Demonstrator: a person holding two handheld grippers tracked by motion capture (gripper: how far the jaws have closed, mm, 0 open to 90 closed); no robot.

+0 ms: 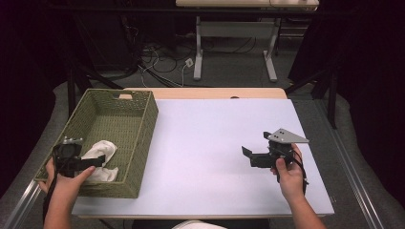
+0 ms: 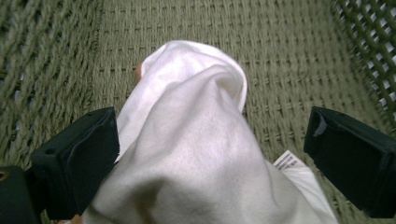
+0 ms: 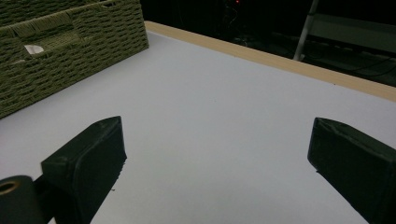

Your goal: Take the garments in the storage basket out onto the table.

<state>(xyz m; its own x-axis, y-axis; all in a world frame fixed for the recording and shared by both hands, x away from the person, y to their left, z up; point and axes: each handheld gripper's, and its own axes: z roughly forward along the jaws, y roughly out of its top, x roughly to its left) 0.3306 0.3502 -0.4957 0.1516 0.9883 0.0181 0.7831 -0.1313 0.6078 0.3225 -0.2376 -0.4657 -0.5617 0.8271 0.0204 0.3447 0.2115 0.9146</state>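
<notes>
Inside the green woven basket [image 1: 143, 119], toward its near end, lies a crumpled white cloth [image 1: 101, 152], bunched up into a mound on the basket floor, with a small printed label [image 2: 286, 161] showing at its edge. Left gripper [image 1: 88, 163] sits low in the basket, jaws spread wide on either side of the mound, not pinching it. Basket walls enclose the cloth closely on the near and left sides. Right gripper [image 1: 248, 155] is well apart, above the white tabletop [image 1: 205, 138], jaws released and holding nothing. Beyond the table stands a white-legged desk [image 1: 198, 52] with cables on the floor.
</notes>
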